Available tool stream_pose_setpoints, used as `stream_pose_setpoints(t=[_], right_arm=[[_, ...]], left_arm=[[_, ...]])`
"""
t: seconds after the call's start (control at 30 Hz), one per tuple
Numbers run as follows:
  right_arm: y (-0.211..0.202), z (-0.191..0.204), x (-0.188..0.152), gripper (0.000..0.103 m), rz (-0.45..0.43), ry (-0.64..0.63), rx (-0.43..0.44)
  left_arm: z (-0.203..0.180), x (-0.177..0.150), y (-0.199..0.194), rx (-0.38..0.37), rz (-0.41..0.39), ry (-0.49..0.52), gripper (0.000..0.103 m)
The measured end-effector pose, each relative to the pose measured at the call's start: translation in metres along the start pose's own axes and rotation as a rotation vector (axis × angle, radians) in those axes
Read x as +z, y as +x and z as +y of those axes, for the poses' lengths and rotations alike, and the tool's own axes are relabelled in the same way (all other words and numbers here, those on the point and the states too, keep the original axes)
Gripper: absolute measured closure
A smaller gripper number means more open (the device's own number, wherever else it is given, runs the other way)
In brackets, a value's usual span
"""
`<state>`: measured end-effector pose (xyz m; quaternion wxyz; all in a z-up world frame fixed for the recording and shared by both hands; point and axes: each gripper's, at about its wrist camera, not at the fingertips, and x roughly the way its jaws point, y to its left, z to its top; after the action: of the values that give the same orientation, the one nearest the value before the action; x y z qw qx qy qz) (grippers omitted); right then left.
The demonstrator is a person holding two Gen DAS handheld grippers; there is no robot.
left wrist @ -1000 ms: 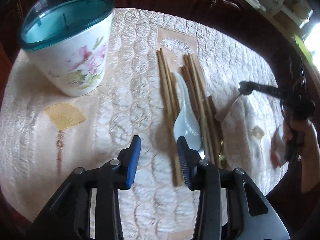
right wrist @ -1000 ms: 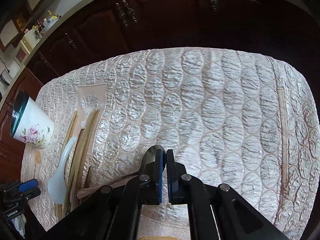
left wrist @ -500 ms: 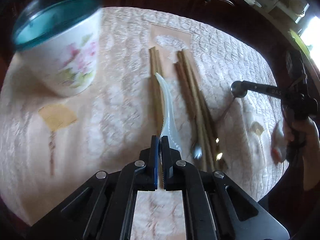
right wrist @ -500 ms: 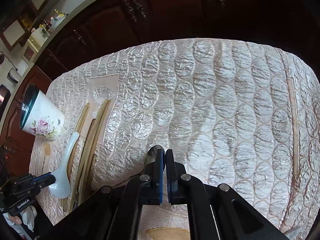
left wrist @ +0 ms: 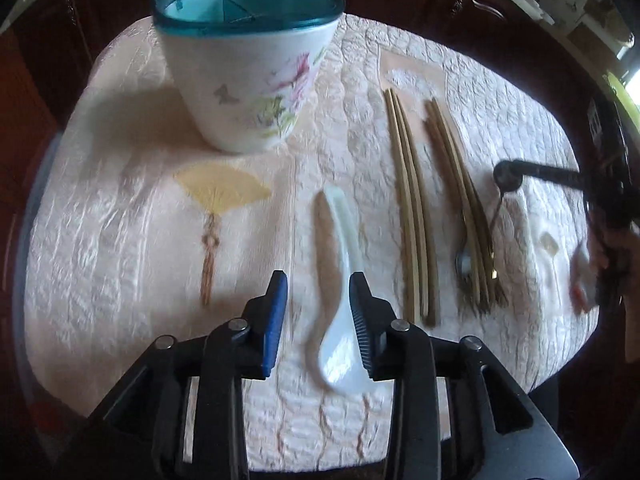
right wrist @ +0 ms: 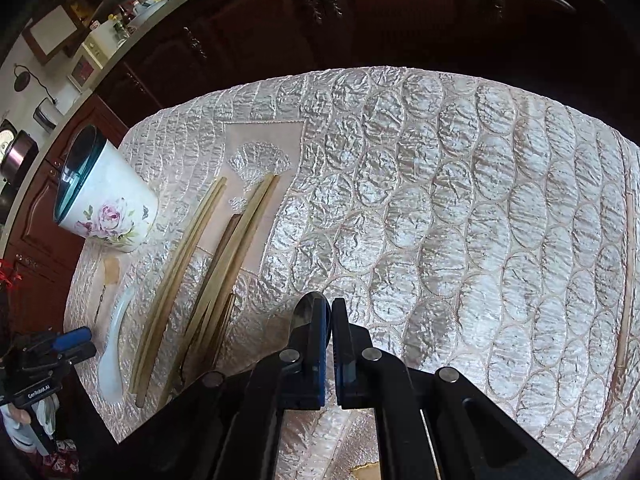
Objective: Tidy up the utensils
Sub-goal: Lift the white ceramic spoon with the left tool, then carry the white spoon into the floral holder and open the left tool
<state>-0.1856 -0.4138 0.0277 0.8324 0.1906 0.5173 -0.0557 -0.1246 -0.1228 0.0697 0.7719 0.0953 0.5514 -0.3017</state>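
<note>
White porcelain: the soup spoon [left wrist: 340, 296] lies on the quilted tablecloth [left wrist: 120, 240] in the lower middle of the left wrist view, bowl toward the camera.
Key relation: left gripper [left wrist: 318, 312] straddles the spoon just above its bowl. The blue pad stands clear on the frame-left side; the black ribbed pad is at the spoon's right edge, contact not certain.
Long axis: runs from the bottom of the frame up toward the flowered cup [left wrist: 248, 76], roughly in line with the fingers, so the jaws would close across the handle.
Left gripper state: jaws have just been opening and stand part-way apart, spoon between them, not clamped.
Right gripper state: right gripper [right wrist: 331, 316] clenched, pads together on a thin metal utensil [right wrist: 308, 308]; I take it for a spoon, only a rounded end shows past the tips.
Nearer hand: left, by far; the right sits at the frame-right edge of the left view, beyond the sticks.
Count, cup: one, teal-rimmed, upper left, upright.
Count, porcelain spoon: one.
Count, chopsticks: two bundles, light chopsticks [left wrist: 412, 216] and a darker bundle [left wrist: 464, 208], side by side right of the spoon; single sticks too overlapped to count.
Count, metal on the cloth: one piece [left wrist: 464, 264] by the darker bundle, type unclear.
Judgement: next is closing on the handle and carrying it to the cup.
</note>
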Motion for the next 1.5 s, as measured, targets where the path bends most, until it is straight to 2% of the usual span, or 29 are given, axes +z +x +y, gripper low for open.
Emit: stream_pose_setpoints(t=[0.23, 0.3, 0.37, 0.4, 0.43, 0.7, 0.97, 1.13, 1.3, 1.43, 1.5], right_arm=[[0.005, -0.004, 0.001, 0.101, 0.012, 0.017, 0.005], [0.004, -0.004, 0.0, 0.101, 0.008, 0.019, 0.009], [0.0, -0.006, -0.001, 0.101, 0.0, 0.021, 0.011], [-0.002, -0.005, -0.002, 0.101, -0.005, 0.02, 0.011], [-0.006, -0.005, -0.002, 0.101, -0.012, 0.02, 0.013], [-0.056, 0.013, 0.006, 0.101, -0.112, -0.031, 0.019], [-0.114, 0.053, 0.021, 0.099, -0.22, -0.119, 0.023], [-0.144, 0.08, 0.039, 0.1, -0.29, -0.161, 0.072], [-0.149, 0.104, 0.053, 0.1, -0.318, -0.167, 0.088], [-0.152, 0.128, 0.066, 0.1, -0.356, -0.168, 0.118], [-0.154, 0.142, 0.077, 0.1, -0.382, -0.166, 0.131]], left_arm=[[-0.006, 0.037, 0.04, -0.02, 0.042, 0.011, 0.071], [-0.01, 0.042, 0.051, -0.023, 0.077, 0.018, 0.072], [-0.013, 0.042, 0.052, -0.006, 0.064, 0.033, 0.081], [-0.016, 0.042, 0.052, -0.011, 0.065, 0.047, 0.089], [-0.017, 0.041, 0.05, -0.023, 0.063, 0.044, 0.091], [-0.006, 0.034, -0.018, -0.091, -0.08, 0.007, 0.091], [0.011, 0.024, -0.095, -0.066, -0.205, 0.008, 0.091], [0.019, 0.032, -0.136, -0.078, -0.278, -0.004, 0.091], [0.025, 0.047, -0.175, -0.048, -0.381, -0.009, 0.091], [0.032, 0.07, -0.188, -0.013, -0.458, -0.038, 0.091], [0.035, 0.086, -0.19, 0.036, -0.5, -0.05, 0.091]])
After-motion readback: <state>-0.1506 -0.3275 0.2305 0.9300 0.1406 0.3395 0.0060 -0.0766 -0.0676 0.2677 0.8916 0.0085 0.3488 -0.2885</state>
